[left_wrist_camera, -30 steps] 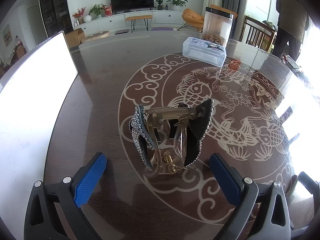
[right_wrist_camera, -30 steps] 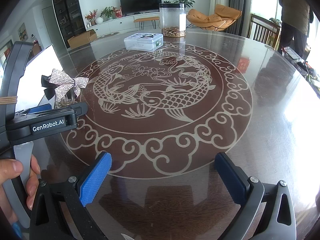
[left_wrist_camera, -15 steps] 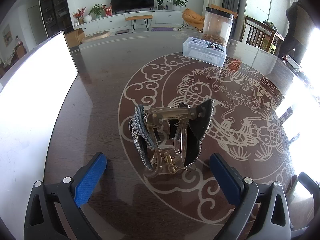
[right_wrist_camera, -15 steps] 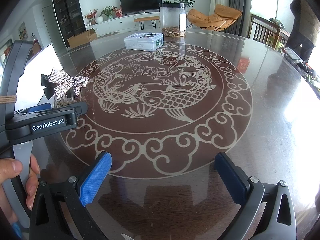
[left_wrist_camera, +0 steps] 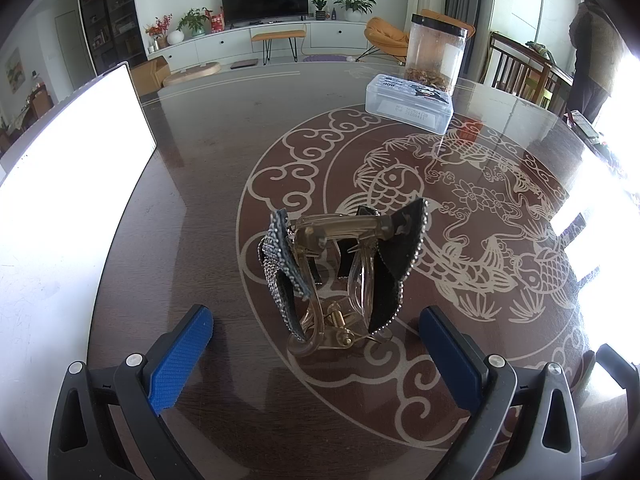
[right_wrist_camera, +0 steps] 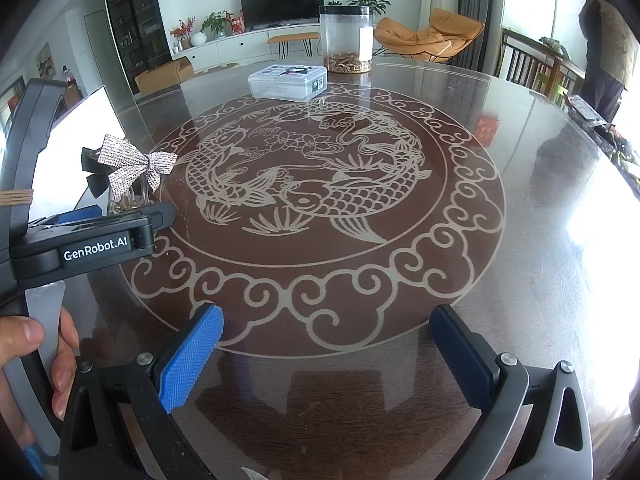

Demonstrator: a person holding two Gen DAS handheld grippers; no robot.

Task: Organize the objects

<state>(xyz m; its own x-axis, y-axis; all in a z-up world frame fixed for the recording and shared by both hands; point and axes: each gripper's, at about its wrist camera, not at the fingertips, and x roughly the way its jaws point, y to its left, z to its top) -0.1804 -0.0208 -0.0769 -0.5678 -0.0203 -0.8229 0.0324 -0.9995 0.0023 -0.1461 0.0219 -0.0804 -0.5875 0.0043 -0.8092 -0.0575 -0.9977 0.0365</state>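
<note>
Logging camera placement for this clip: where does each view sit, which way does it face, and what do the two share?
Left wrist: on the left gripper, low over the table, facing the bow hair clip just ahead of its open fingers; no hand shows.
Right wrist: on the right gripper, facing bare table beyond its open fingers; the left gripper's body and a hand show at its left.
Shared: the hair clip, clear plastic box, tall jar, and television.
</note>
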